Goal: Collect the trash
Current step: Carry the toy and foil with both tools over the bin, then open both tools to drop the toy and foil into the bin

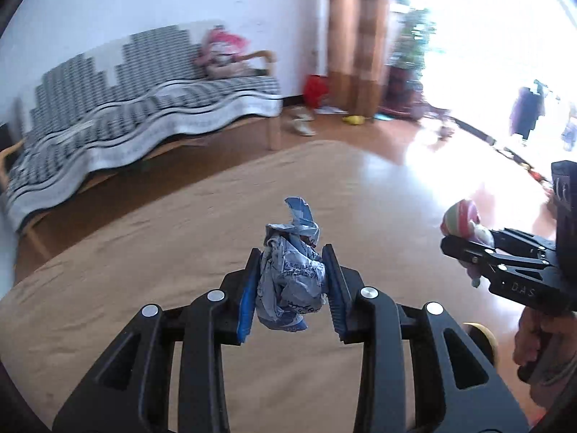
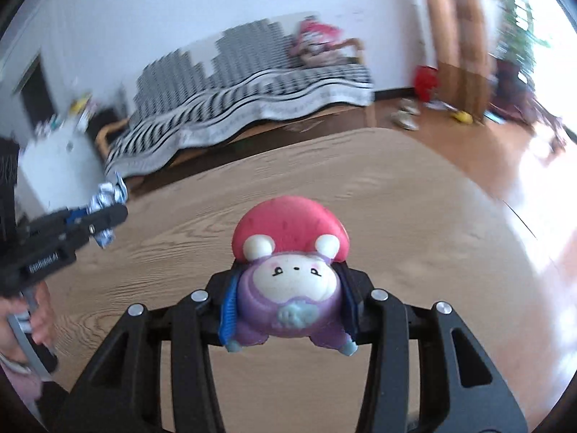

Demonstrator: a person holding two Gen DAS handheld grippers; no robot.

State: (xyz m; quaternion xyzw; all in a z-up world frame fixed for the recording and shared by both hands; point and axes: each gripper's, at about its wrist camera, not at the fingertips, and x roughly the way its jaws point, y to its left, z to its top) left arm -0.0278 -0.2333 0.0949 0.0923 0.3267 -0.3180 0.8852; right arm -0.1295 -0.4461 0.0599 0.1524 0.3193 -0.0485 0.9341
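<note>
Currently logged: my left gripper [image 1: 293, 281] had jaws clamped on a crumpled wrapper [image 1: 290, 274]; my right gripper [image 2: 288, 297], on a mushroom-capped toy figure [image 2: 290, 270], both above the wooden tabletop [image 2: 414, 216].

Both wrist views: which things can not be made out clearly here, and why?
- Print on the crumpled wrapper in the left tongs: left wrist view, too creased and small to read.
- Underside of the toy figure in the right tongs: right wrist view, hidden by its body and the fingers.
- Objects on the white cabinet: right wrist view, motion-blurred.
- Outside the window: left wrist view, overexposed.
- Any trash bin: in neither view.
</note>
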